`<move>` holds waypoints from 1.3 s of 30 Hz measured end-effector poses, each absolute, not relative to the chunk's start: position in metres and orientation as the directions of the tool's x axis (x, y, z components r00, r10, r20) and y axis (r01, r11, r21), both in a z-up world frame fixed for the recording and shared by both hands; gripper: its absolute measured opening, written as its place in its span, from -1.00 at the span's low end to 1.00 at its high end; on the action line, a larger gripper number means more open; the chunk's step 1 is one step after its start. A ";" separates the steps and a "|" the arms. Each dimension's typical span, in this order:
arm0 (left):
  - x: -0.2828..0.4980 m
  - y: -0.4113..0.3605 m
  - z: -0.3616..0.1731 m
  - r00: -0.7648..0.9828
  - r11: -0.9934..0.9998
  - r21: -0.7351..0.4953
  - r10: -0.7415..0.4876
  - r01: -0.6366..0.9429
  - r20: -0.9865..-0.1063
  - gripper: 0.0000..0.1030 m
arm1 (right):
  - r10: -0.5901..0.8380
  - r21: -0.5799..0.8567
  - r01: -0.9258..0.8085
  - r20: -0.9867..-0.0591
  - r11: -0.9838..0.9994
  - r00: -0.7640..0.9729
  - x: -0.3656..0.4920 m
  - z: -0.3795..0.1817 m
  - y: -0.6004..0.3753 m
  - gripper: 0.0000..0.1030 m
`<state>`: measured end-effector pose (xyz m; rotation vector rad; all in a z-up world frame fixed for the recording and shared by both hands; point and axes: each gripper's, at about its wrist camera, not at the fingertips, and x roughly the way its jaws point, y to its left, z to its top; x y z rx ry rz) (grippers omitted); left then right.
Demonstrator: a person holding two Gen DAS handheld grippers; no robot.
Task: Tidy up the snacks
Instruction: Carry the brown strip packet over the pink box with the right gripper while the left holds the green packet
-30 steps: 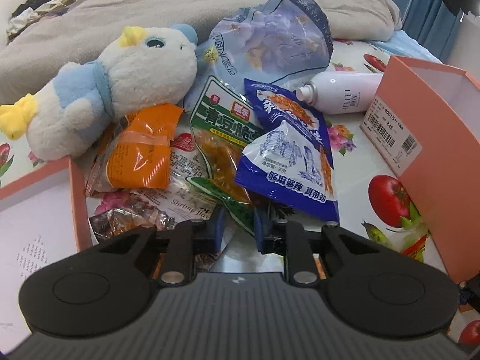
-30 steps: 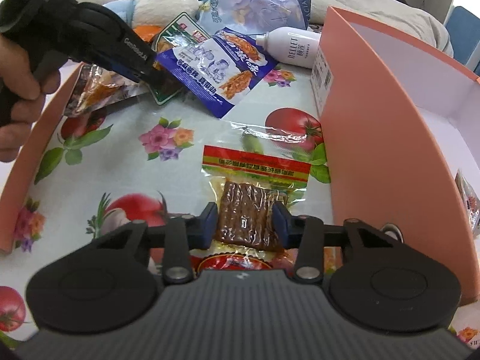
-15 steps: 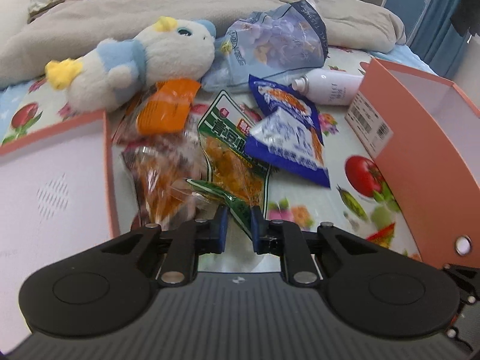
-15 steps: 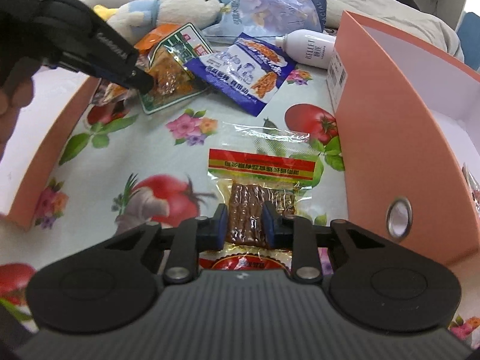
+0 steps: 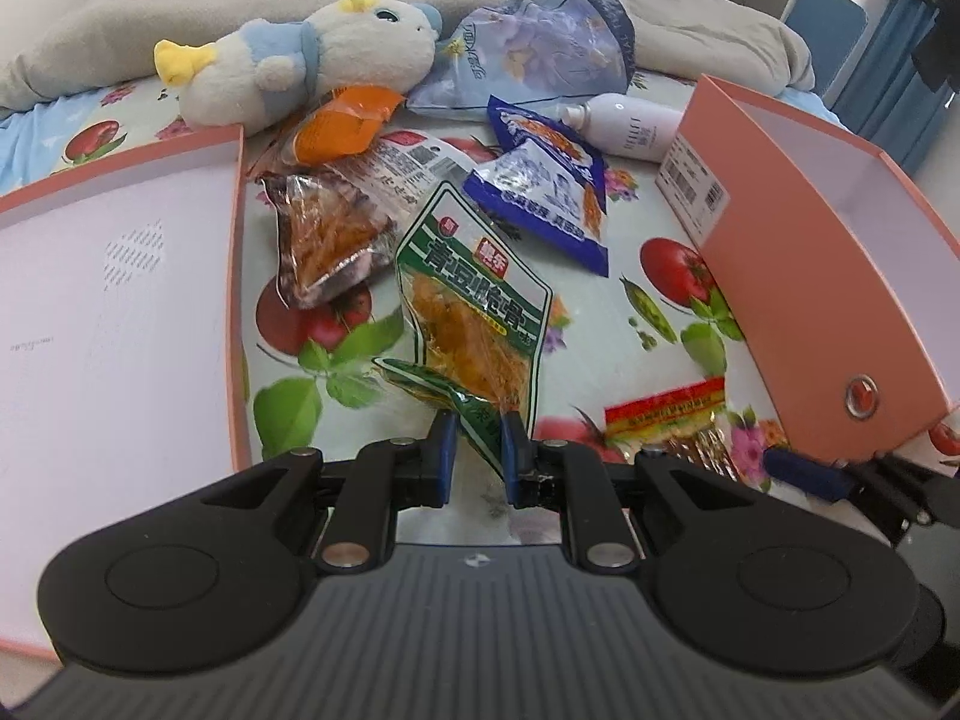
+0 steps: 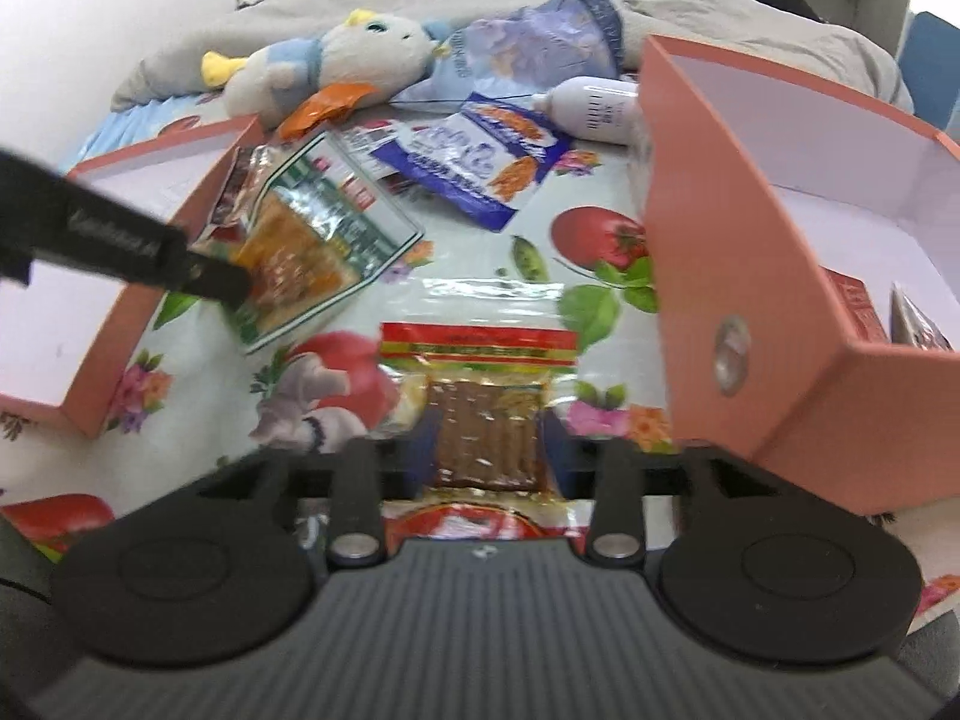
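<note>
Snack packets between left box lid and right box

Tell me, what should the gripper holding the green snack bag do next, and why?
Probably lift the green snack bag a little and carry it toward a pink box. The left gripper is shut on the bag's bottom corner, but most of the bag lies on the fruit-print cloth. The pink lid tray sits open right beside it, so lifting first would avoid dragging the bag.

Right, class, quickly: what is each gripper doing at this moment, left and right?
Left gripper: closed on the corner of the green snack packet.
Right gripper: closed on the clear packet of brown sticks.
</note>
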<state>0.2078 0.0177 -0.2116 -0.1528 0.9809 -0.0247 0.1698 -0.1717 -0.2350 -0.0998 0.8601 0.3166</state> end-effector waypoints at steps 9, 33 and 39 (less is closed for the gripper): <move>0.198 0.012 -0.211 0.560 0.990 -0.125 -0.064 -0.072 -0.826 -0.64 | 0.247 0.040 -0.348 -0.780 0.937 0.575 0.171 -0.245 -0.161 0.53; 0.178 0.019 -0.183 0.620 0.983 -0.139 -0.035 -0.120 -0.784 -0.64 | 0.293 0.029 -0.437 -0.781 0.899 0.551 0.168 -0.224 -0.148 -0.02; 0.172 0.025 -0.163 0.656 0.979 -0.161 -0.039 -0.127 -0.754 -0.66 | 0.303 0.036 -0.420 -0.749 0.907 0.589 0.165 -0.196 -0.154 -0.02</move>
